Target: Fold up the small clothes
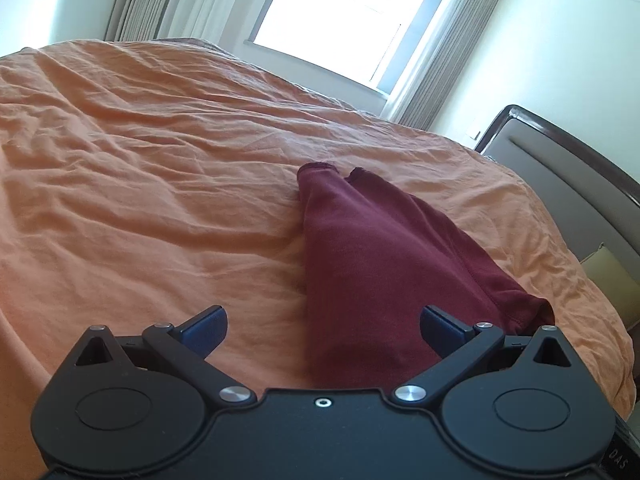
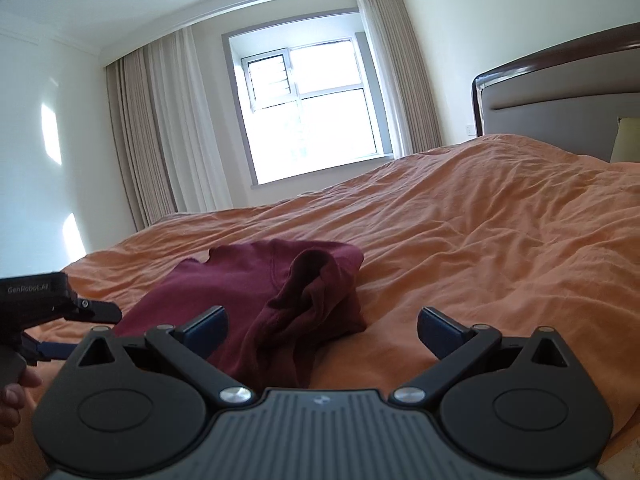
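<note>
Both claws wide, maroon garment (image 2: 256,300) near bed edge.

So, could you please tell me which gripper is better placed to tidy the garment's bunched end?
Probably the right gripper: its open fingers face the maroon garment's crumpled end. The left gripper faces the flat part.
</note>
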